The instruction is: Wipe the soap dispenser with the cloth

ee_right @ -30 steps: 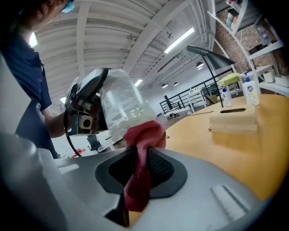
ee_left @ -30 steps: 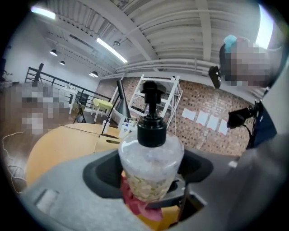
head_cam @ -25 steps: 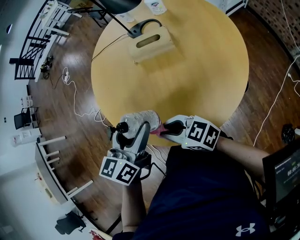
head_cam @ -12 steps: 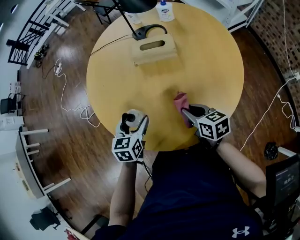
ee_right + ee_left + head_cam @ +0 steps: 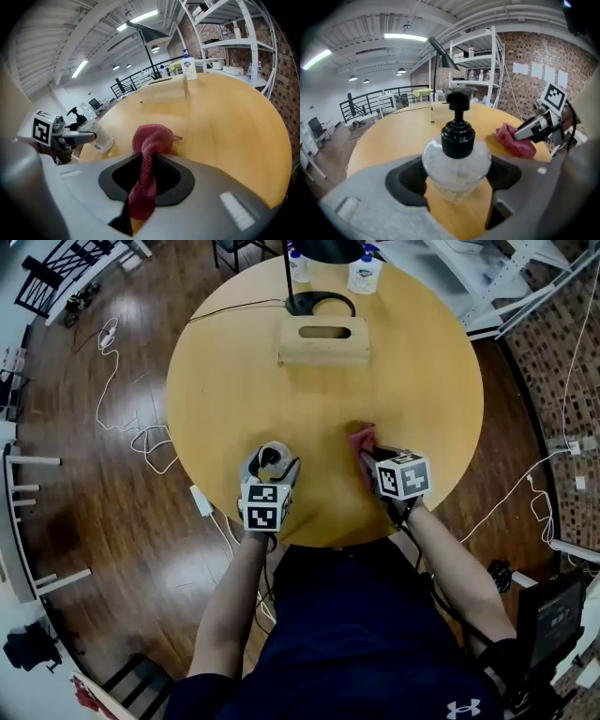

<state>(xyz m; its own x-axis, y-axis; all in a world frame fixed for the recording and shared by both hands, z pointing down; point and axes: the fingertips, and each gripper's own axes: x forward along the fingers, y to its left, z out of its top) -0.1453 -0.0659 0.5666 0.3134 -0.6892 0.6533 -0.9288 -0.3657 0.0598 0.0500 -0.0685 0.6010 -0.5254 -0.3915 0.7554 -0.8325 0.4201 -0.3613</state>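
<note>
A clear soap dispenser (image 5: 273, 457) with a black pump stands upright near the front edge of the round yellow table (image 5: 412, 362). My left gripper (image 5: 271, 468) is shut on its body. In the left gripper view the bottle (image 5: 457, 161) fills the gap between the jaws. I cannot tell whether its base touches the table. My right gripper (image 5: 368, 455) is to the right, shut on a red cloth (image 5: 362, 438). The cloth (image 5: 151, 138) hangs pinched between the jaws, its bunched end on the table. Dispenser and cloth are a hand's width apart.
A wooden box (image 5: 324, 341) with a slot handle sits at the table's back, with a black lamp base (image 5: 320, 304) behind it. Two white bottles (image 5: 364, 275) stand at the far edge. Cables lie on the floor (image 5: 112, 381) to the left. White shelving (image 5: 506, 277) stands at the back right.
Both grippers came down and forward onto the table. The dispenser went from tilted at the table's edge to upright. The cloth moved away from the dispenser to the right.
</note>
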